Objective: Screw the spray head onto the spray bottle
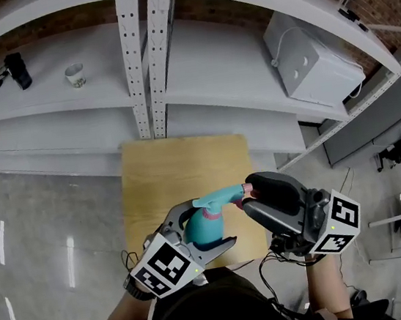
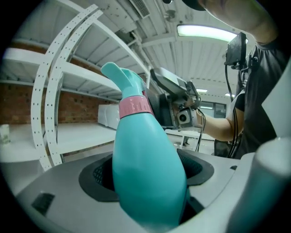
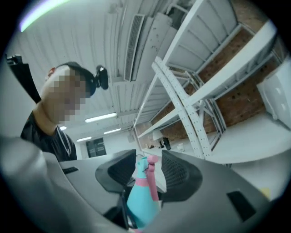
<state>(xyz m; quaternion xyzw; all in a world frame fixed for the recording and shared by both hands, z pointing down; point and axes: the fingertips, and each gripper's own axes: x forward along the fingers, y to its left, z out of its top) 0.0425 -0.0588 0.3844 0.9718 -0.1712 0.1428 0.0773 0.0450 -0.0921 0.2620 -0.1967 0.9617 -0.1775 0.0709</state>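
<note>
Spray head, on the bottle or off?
On. The left gripper view shows the spray head atop the bottle, pink collar at its neck; how tight, cannot tell.

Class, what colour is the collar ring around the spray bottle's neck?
Pink. The collar on the spray bottle shows best in the left gripper view.

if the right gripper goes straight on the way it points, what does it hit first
Most likely the spray head: it already stands between the right gripper's jaws, on top of the bottle, so contact would come almost at once.
</note>
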